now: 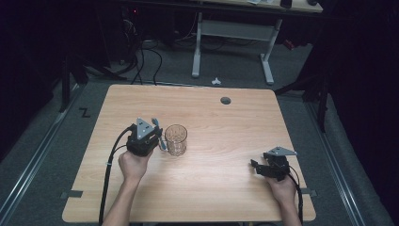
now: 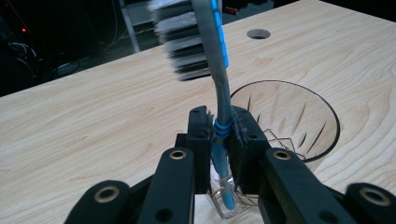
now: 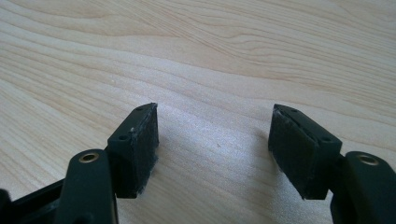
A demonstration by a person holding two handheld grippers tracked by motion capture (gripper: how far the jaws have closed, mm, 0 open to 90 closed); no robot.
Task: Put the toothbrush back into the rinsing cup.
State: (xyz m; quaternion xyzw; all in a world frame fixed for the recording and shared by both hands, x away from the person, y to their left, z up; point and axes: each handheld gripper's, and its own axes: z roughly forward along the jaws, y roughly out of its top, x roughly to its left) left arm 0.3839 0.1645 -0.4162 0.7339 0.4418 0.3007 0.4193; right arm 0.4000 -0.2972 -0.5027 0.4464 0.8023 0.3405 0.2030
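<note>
A grey and blue toothbrush (image 2: 219,70) stands upright, bristles up, clamped by its handle in my left gripper (image 2: 219,135), which is shut on it. Just to its right stands a clear cut-glass cup (image 2: 294,121), apart from the jaws. From above, my left gripper (image 1: 157,133) sits left of the glass cup (image 1: 176,140) with the toothbrush (image 1: 161,136) between them. My right gripper (image 1: 254,165) rests near the table's right front, and its jaws (image 3: 215,144) stand open over bare wood.
The light wooden table (image 1: 211,197) has a round cable hole (image 1: 226,100) at its far side. Behind it stand a white desk frame (image 1: 230,33) and cables on the dark floor. Black cables trail from both grippers toward the front edge.
</note>
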